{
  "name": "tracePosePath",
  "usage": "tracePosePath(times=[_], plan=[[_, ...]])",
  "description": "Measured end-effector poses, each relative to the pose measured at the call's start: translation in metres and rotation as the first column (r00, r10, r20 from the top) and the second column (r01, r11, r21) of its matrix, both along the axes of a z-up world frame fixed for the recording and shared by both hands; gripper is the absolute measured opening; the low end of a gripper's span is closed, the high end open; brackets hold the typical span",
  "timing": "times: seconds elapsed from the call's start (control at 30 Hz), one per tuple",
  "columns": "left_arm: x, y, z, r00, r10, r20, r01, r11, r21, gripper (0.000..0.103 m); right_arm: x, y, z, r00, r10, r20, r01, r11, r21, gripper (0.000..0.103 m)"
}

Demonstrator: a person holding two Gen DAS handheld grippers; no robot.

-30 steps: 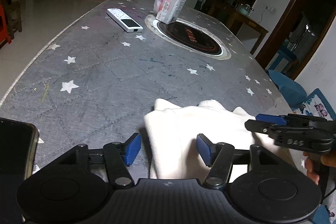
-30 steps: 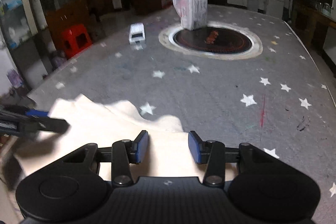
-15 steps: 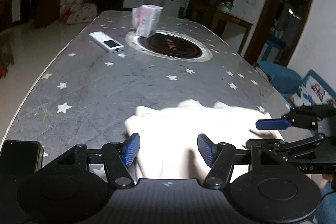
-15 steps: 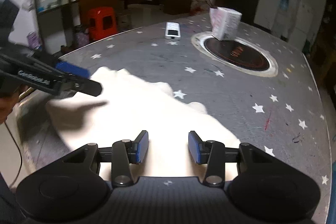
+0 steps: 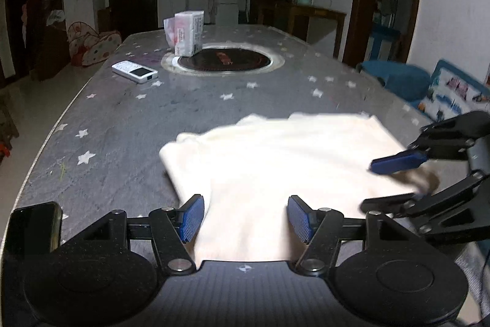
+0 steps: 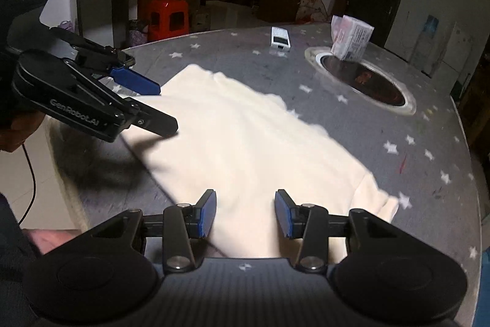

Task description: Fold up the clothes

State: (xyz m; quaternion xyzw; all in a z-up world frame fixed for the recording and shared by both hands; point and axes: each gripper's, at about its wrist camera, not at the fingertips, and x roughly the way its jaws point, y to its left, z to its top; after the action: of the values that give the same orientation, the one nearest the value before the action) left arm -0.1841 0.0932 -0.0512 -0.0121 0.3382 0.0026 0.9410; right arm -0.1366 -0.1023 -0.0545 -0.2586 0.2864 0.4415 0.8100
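Observation:
A cream-white garment (image 5: 275,161) lies spread flat on the grey star-patterned table (image 5: 128,118), near its front edge. It also shows in the right wrist view (image 6: 245,143). My left gripper (image 5: 243,218) is open and empty, just above the garment's near edge. My right gripper (image 6: 243,212) is open and empty over the garment's near side. Each gripper shows in the other's view: the right one (image 5: 395,183) at the garment's right edge, the left one (image 6: 153,103) at its left edge. Both are open.
A black phone (image 5: 30,227) lies at the table's front left. A white remote (image 5: 134,72), a tissue pack (image 5: 185,32) and a round inset cooktop (image 5: 225,62) are at the far end. A red stool (image 6: 168,19) and blue seats (image 5: 398,80) stand beside the table.
Both grippers have pulled back and risen, swinging their views. The garment now lies wider and flatter than a second ago. Both grippers stay open.

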Motion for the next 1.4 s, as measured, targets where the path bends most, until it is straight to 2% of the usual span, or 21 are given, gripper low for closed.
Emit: tracePosePath(times=[0.13, 0.33, 0.5, 0.7, 1.0, 1.1, 1.27, 1.4], plan=[[-0.004, 0.004, -0.004, 1.000, -0.003, -0.011, 0.003, 1.000, 0.016, 0.064, -0.005, -0.005, 0.000, 1.000, 0.013, -0.006, -0.013, 1.000, -0.001, 0.042], [-0.008, 0.009, 0.005, 1.000, 0.008, 0.008, -0.008, 1.000, 0.008, 0.064, 0.007, -0.016, 0.002, 0.994, -0.030, -0.102, 0.033, 0.999, 0.036, 0.043], [-0.004, 0.007, 0.017, 0.999, -0.018, 0.041, 0.019, 0.999, -0.037, 0.064, 0.010, -0.021, 0.008, 0.992, -0.028, -0.121, 0.035, 0.998, 0.059, 0.042], [0.013, 0.011, 0.014, 0.999, -0.035, 0.026, 0.039, 0.990, -0.132, 0.062, 0.020, -0.004, 0.010, 0.992, -0.004, -0.124, 0.016, 0.996, 0.091, 0.042], [0.007, 0.025, 0.002, 1.000, -0.006, -0.019, 0.004, 0.994, -0.111, 0.050, 0.037, 0.023, 0.006, 0.990, 0.025, -0.136, -0.007, 0.992, 0.128, 0.043], [0.002, 0.030, 0.004, 1.000, 0.005, -0.015, -0.007, 0.993, -0.117, 0.050, 0.038, 0.035, 0.001, 0.989, 0.038, -0.143, -0.019, 0.991, 0.131, 0.043], [-0.004, 0.041, 0.011, 0.999, 0.046, -0.001, -0.046, 0.992, -0.120, 0.050, 0.030, 0.044, 0.001, 0.988, 0.066, -0.139, -0.046, 0.989, 0.138, 0.049], [-0.003, 0.045, 0.017, 0.998, 0.063, 0.017, -0.060, 0.989, -0.134, 0.050, 0.016, 0.047, 0.003, 0.987, 0.114, -0.113, -0.099, 0.986, 0.131, 0.049]])
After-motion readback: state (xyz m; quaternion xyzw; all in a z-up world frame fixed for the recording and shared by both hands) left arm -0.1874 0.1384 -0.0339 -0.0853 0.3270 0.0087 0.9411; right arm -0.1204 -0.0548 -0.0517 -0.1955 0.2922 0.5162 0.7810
